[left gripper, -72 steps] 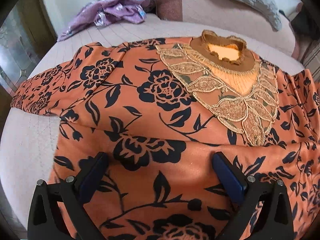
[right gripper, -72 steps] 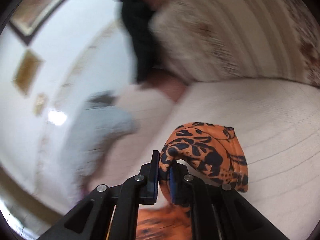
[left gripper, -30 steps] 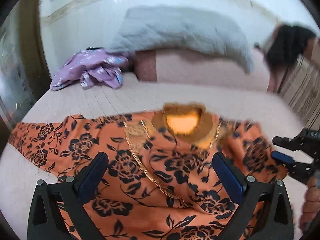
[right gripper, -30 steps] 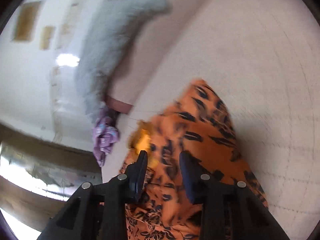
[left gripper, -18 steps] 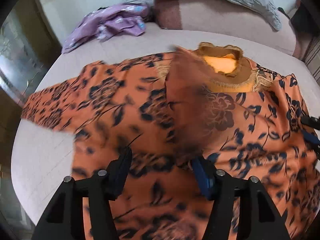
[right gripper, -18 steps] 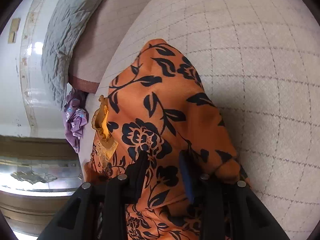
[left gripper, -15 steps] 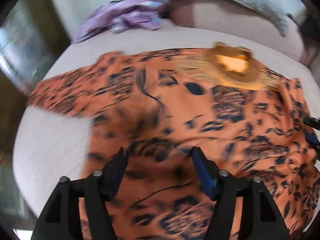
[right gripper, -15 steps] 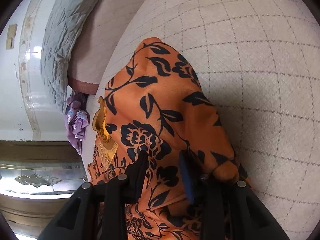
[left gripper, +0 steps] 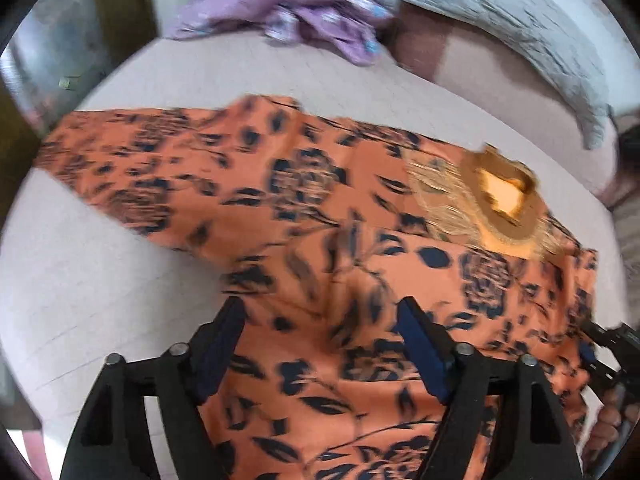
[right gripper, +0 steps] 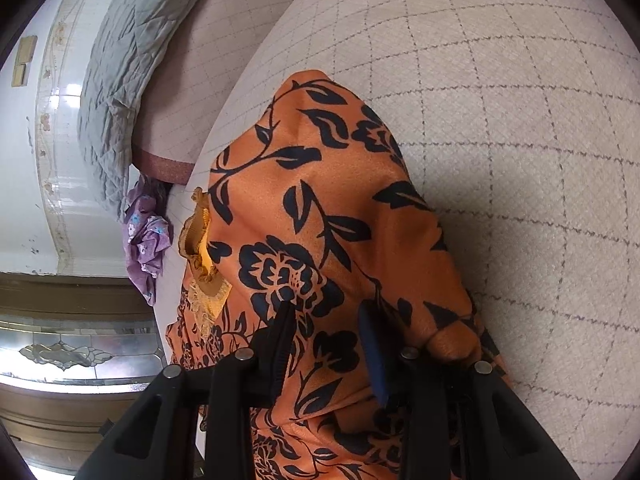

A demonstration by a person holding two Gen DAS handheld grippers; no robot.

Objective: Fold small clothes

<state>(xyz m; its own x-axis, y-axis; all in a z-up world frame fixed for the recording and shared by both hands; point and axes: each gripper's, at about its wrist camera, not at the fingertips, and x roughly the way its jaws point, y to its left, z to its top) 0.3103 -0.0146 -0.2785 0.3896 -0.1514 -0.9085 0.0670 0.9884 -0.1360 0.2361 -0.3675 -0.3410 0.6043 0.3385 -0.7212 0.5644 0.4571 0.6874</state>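
1. Top [left gripper: 320, 248]: an orange garment with a black flower print, spread over the bed [left gripper: 100, 280]. Its left sleeve [left gripper: 132, 168] lies stretched out flat; the right sleeve [right gripper: 340, 168] is already laid inward over the body. The collar [left gripper: 504, 200] points toward the pillow [left gripper: 500, 12].
2. Left gripper [left gripper: 320, 344]: jaws apart above the lower body of the top, nothing pinched. They have just been closing from their widest, with only flat cloth below them.
3. Right gripper [right gripper: 328, 344]: jaws partly open over the folded sleeve; cloth lies between them, but the pads do not seem to press on it.
4. Handling, as judged: thin, light, limp fabric with a smooth sheen, likely to slide and drape. The embroidered neck looks stiffer.
5. Suggested hold: pinch a hem or the left cuff, taking one layer only, not the middle of the cloth.
6. A purple garment [left gripper: 304, 16] lies bunched near the pillow.
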